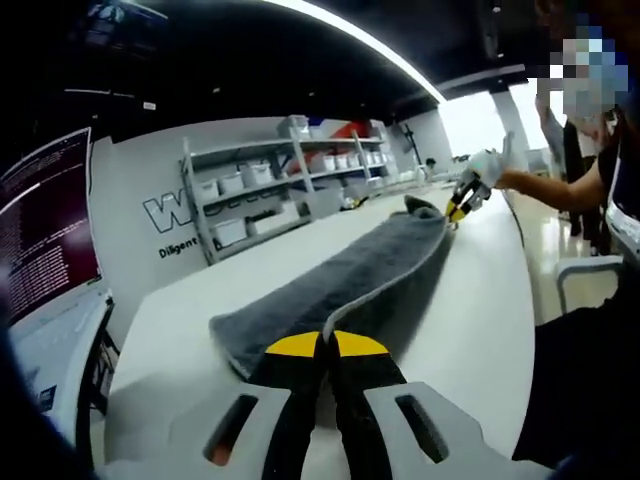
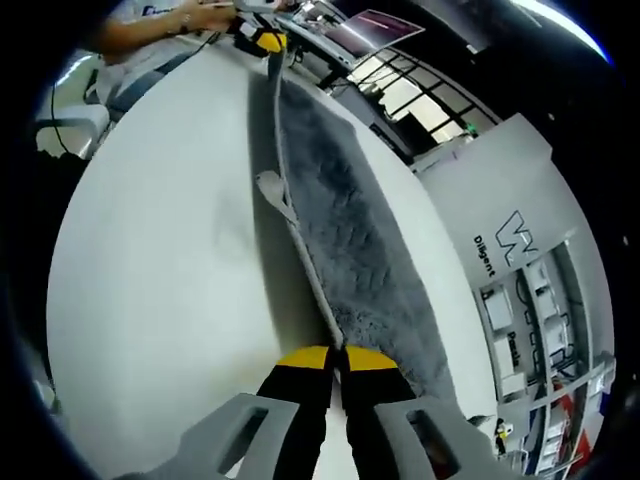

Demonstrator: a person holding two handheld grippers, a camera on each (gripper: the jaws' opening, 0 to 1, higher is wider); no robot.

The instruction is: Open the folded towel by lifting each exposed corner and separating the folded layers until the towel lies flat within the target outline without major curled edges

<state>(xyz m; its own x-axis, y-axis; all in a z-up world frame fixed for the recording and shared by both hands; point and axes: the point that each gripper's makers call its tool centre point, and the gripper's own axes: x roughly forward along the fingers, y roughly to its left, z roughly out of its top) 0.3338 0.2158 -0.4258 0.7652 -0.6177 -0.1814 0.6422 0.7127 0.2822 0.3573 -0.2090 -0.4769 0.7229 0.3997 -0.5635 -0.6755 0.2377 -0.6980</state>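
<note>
towel: a grey towel (image 1: 340, 285) is stretched out long and narrow across the white worktop (image 1: 470, 300), folded lengthwise, with one long edge raised off the surface.
left tongs: the left tongs (image 1: 327, 345) are closed, with yellow tips pressed together on the near end of the towel; in the right gripper view they are seen at the far end (image 2: 262, 40), held by a person's hand.
right tongs: the right tongs (image 2: 335, 355) are closed on the other end's edge, with the hem pinched between the yellow tips; in the left gripper view they are seen at the far end (image 1: 462, 203), held by a gloved hand (image 1: 487, 165).
label: a small white tag (image 2: 272, 187) is seen on the raised hem.
surroundings: shelving with white bins (image 1: 270, 190) is set against the wall beyond the worktop's far edge; a monitor (image 1: 45, 225) is seen at its side.
</note>
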